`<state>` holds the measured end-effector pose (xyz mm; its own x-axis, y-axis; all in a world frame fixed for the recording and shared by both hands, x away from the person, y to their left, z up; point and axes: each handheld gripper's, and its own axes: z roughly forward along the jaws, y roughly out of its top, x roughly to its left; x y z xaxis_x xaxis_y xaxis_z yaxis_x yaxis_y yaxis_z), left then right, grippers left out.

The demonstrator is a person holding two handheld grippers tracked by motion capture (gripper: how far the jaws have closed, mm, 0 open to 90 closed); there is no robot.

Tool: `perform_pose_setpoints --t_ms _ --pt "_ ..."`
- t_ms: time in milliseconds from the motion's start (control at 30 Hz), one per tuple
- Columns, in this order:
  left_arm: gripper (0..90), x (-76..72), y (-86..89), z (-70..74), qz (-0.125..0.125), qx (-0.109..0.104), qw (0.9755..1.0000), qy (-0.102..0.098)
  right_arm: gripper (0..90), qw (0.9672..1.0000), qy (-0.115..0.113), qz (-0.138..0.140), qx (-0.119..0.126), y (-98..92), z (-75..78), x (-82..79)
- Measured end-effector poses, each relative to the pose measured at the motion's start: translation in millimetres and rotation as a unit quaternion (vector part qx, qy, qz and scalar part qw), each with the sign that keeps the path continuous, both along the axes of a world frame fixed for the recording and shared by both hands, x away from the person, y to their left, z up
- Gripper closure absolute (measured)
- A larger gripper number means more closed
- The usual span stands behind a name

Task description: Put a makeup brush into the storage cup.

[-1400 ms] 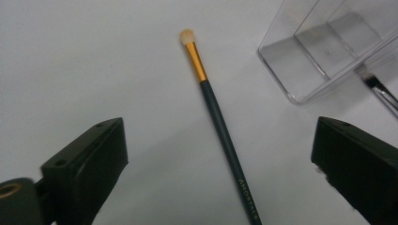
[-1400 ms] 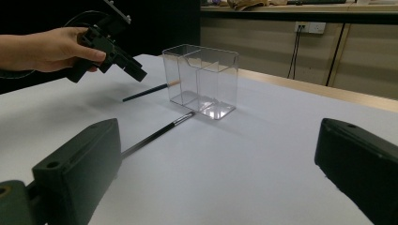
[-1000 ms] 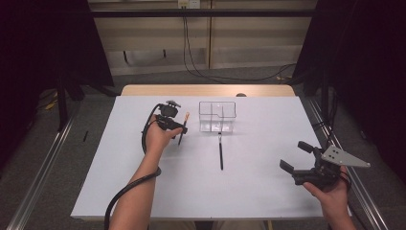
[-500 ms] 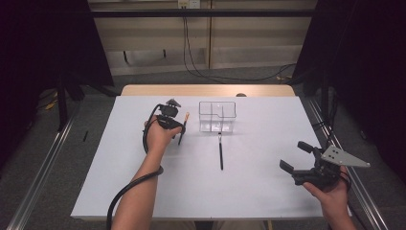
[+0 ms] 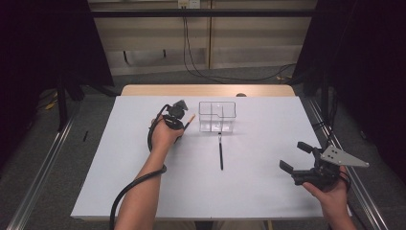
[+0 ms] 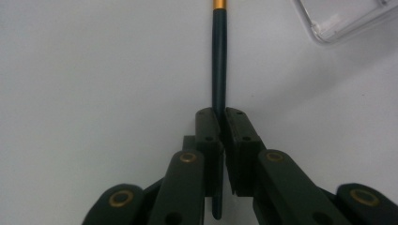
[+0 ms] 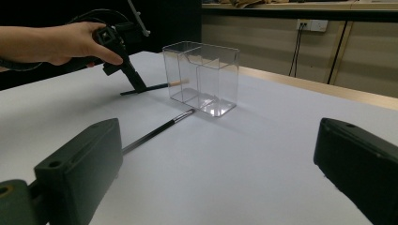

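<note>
The left tool (image 6: 219,123) has just been closing and now pinches a thin brush (image 6: 218,70) between its black pads; the brush has a dark, smooth, tapering handle capped by a shiny gold band at the 12 o'clock edge of the left gripper view, a detail too small to read from above. In the high view this brush (image 5: 189,120) lies on the white table (image 5: 143,191) at about 9 o'clock from a clear plastic box (image 5: 218,116), just beside it, with a pale orange tip showing past the left tool (image 5: 176,125). The box is hard, glossy and rectangular, with inner walls that split it into compartments, which the right gripper view makes plainest (image 7: 202,77). A second brush (image 5: 220,151), long, black and straight, lies at 6 o'clock from the box with its upper end near the box's front wall; the right gripper view shows its silver ferrule (image 7: 180,116) next to the box's base. The right tool (image 5: 299,157), at 4 o'clock on the table, stands wide open and holds nothing, its matte blocky pads (image 7: 77,164) well apart, a grey three-cornered plate on top.
</note>
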<state>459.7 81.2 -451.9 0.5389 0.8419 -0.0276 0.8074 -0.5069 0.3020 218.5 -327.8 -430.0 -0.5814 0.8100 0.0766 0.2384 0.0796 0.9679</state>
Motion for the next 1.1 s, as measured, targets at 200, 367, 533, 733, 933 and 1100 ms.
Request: perform_pose_setpoints --t_ms 200,367,533,733,933,1100 --pt "84.3 4.1 3.8 -1.0 0.016 -0.018 0.9996 0.017 1.4 1.0000 0.000 0.003 -0.004 0.9 -0.4 0.1" --pt "85.0 3.7 5.7 -1.2 0.026 -0.028 0.9991 0.020 1.4 1.0000 0.001 0.003 -0.003 0.9 -0.9 0.2" --pt "85.2 3.0 9.1 -0.9 0.038 -0.042 0.9983 0.017 1.5 1.0000 0.001 0.002 -0.003 0.5 -0.7 0.0" --pt "85.2 -0.9 16.2 -1.0 0.052 -0.065 0.9965 0.012 1.4 1.0000 0.001 -0.001 -0.001 -1.8 -1.0 0.1" --pt "85.2 -6.0 31.7 0.5 0.065 -0.112 0.9916 0.005 1.4 1.0000 0.001 0.000 0.000 -1.2 -0.9 0.5" --pt "85.3 -11.7 45.6 7.1 0.071 -0.154 0.9855 -0.009 1.4 1.0000 0.002 0.004 -0.002 2.1 -0.9 1.8"
